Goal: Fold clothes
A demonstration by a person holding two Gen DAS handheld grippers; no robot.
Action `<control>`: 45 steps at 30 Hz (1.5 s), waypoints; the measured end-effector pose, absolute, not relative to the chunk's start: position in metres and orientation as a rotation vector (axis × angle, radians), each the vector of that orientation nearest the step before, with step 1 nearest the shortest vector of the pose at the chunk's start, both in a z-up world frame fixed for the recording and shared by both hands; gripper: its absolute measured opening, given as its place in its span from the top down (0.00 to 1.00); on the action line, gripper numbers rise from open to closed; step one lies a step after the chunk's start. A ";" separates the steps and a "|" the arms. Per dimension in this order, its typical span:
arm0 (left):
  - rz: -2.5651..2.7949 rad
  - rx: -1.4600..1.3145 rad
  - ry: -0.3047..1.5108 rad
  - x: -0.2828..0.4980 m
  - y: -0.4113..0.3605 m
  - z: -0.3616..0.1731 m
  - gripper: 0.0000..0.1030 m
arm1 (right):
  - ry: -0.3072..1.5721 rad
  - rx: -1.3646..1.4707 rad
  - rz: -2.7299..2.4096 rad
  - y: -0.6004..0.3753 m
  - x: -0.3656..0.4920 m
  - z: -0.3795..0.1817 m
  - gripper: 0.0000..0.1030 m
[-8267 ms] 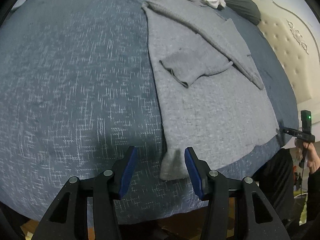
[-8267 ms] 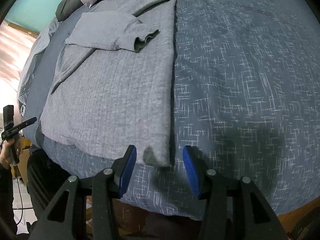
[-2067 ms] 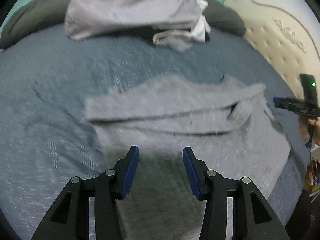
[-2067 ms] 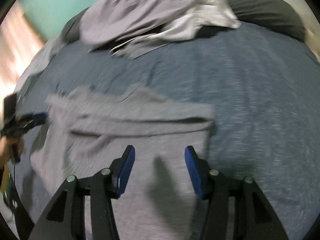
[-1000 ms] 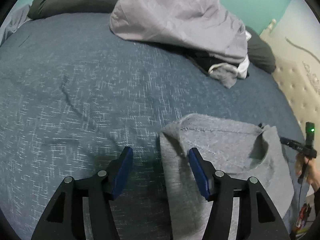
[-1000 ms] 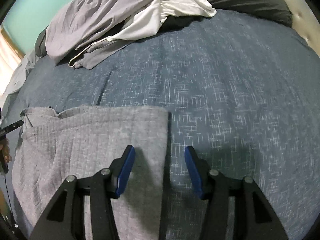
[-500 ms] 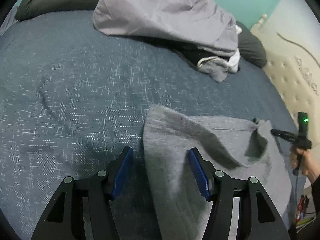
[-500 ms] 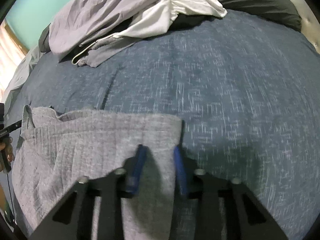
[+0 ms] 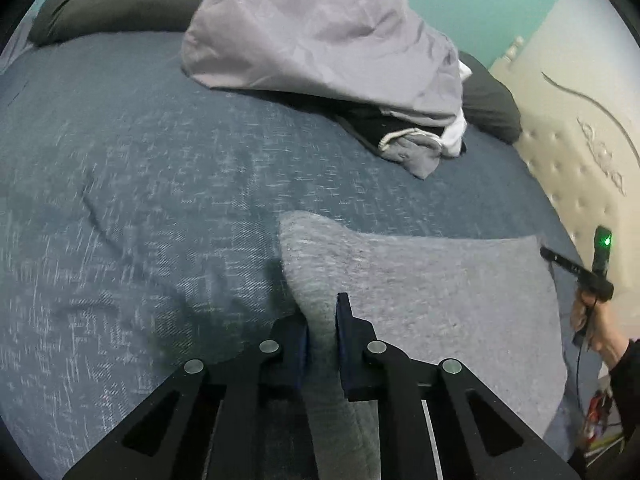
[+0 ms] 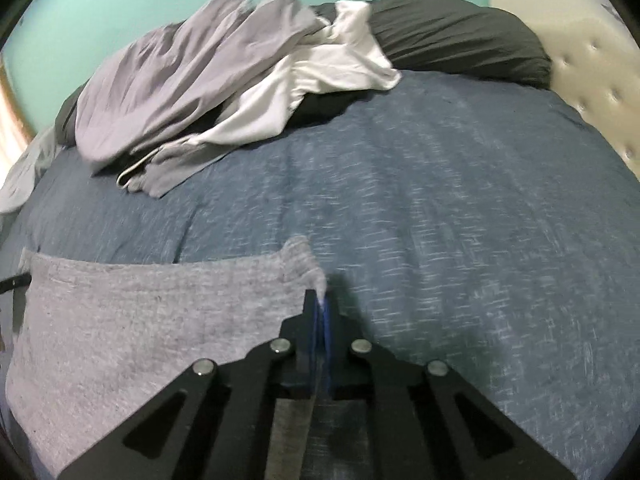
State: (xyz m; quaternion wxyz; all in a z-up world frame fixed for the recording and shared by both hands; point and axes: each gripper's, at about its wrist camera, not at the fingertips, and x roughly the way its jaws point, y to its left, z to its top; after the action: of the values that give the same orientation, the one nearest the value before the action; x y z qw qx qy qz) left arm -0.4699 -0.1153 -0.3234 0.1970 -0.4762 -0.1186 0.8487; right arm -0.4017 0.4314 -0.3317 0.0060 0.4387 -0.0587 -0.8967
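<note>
A grey knit sweater lies folded on the blue bedspread. In the left wrist view my left gripper is closing on the sweater's left far corner, and a bunched fold of the cloth is pinched between the blue pads. In the right wrist view the same grey sweater spreads to the left, and my right gripper is shut on its right far corner, which sticks up just past the fingertips. The cloth between the two corners is pulled taut and slightly lifted.
A heap of lilac, white and grey clothes and dark pillows lie at the far side of the bed. A cream tufted headboard stands on the right. A hand holding the other gripper shows at the left view's right edge.
Both grippers stood open over the sweater's far corners a second ago. The right one shut first, then the left, and the far edge has lifted a little off the bedspread.
</note>
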 end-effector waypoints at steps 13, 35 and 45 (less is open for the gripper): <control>2.438 -1.416 -0.340 -0.471 -0.122 -0.322 0.67 | -0.273 1.424 -2.754 0.425 -0.409 -0.335 0.93; 2.309 -1.364 -0.308 -0.289 -0.043 -0.286 0.65 | -0.516 1.340 -2.455 0.350 -0.247 -0.307 0.92; 2.332 -1.358 -0.364 -0.260 -0.034 -0.310 0.65 | -0.594 1.440 -2.469 0.350 -0.228 -0.343 0.92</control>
State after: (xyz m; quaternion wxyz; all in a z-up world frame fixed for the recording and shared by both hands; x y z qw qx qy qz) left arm -0.2599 -0.0336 -0.3100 0.2081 -0.4878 -0.1306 0.8377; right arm -0.2284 0.3504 -0.3430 0.1111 0.4904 -0.2021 -0.8404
